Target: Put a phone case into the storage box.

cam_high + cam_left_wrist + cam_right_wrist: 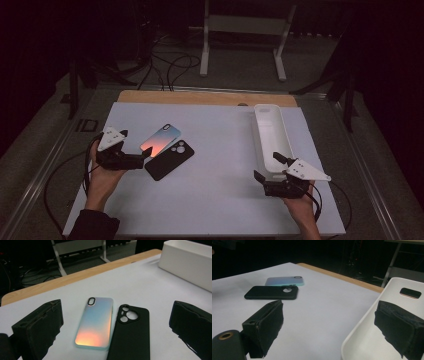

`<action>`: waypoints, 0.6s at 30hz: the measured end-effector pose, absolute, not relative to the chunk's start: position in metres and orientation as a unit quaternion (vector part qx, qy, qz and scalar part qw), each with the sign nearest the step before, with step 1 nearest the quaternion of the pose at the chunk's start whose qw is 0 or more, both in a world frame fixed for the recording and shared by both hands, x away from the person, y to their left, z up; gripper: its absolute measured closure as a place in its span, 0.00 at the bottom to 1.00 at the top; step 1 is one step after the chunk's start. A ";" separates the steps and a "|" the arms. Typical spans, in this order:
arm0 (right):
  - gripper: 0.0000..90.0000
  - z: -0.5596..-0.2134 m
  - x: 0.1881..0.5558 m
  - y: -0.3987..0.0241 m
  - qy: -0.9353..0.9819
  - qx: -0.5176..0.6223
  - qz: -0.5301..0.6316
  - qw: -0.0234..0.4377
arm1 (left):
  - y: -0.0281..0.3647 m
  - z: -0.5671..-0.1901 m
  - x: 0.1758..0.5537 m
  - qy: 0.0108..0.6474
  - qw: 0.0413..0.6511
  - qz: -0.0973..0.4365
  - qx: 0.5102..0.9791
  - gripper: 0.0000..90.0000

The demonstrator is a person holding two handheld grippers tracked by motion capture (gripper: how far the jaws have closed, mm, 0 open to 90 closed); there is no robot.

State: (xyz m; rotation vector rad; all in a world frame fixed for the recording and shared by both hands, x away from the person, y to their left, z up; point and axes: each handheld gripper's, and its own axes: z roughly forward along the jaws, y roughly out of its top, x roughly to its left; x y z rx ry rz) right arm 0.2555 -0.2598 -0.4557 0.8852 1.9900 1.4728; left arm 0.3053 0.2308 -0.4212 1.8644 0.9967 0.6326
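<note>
— On the white mat (210, 200), over at my left side, I have the left gripper (131, 150) lined up on the two phone cases, jaws spread wide with nothing between them.

— Which case are you going for?

— My guess is the iridescent case (96, 322). It lies flat, camera hole pointing away from me, centred between my jaws in the left gripper view. The black case (131, 335) lies just beside it, their long edges touching or nearly so; I cannot tell which.

— Why come in so low?

— Both cases are thin and lie flat, so I think the jaws have to straddle the edges close to the mat.

— And your other hand?

— The right gripper (272, 167) sits at the near end of the white tray (260, 112), also open wide and empty. One jaw is inside the rim and one outside in the right gripper view, so I judge it is placed to steady the tray.

— Is the tray holding anything?

— Nothing that I can see. It stands well apart from the cases, along the mat's right side.
</note>
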 end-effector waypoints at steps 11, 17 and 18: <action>0.09 -0.456 0.255 -0.261 0.730 0.328 0.543 0.253 | 0.226 -0.425 0.326 0.411 0.429 0.248 0.765 0.00; 0.09 -0.457 0.255 -0.260 0.730 0.328 0.543 0.252 | 0.223 -0.427 0.334 0.413 0.417 0.244 0.772 0.00; 0.10 -0.458 0.255 -0.260 0.732 0.327 0.542 0.252 | 0.222 -0.429 0.340 0.415 0.406 0.241 0.778 0.00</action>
